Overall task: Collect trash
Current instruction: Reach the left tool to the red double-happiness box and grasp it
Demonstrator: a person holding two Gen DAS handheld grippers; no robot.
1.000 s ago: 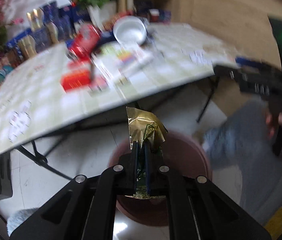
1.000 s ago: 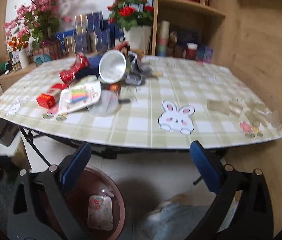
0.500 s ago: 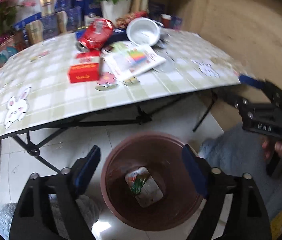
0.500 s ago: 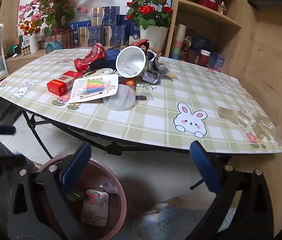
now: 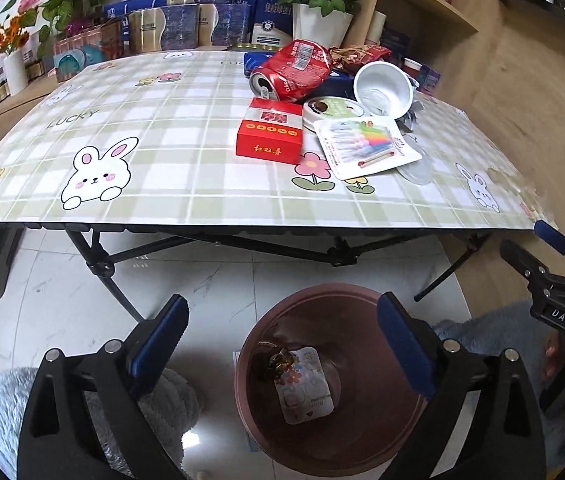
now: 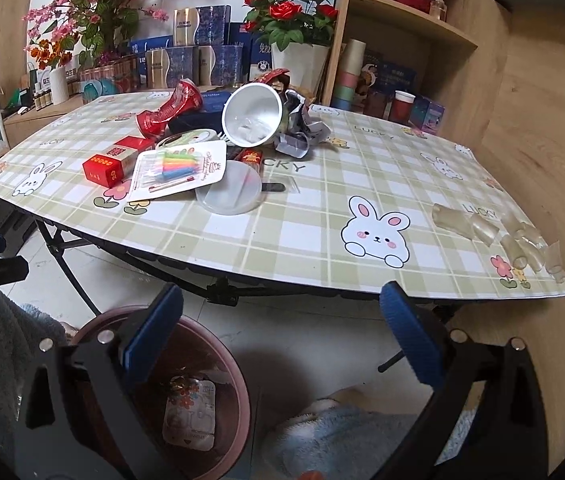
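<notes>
Trash: crumpled gold foil wrapper [image 5: 278, 361] now lies in brown round plastic bin [image 5: 362, 300] on the floor. Left gripper [image 5: 280, 346] jaws just opened wide, empty; right gripper [image 6: 280, 346] jaws wide, empty. Red can [image 5: 292, 70] and clutter remain at desk [image 5: 162, 136] far edge.

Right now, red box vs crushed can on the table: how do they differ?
The red box keeps its shape and lies flat on its own; the can is crushed and dented, on its side against the pile. The box sits nearer the table's front edge, the can behind it. Both are red and not yet in the bin.
</notes>
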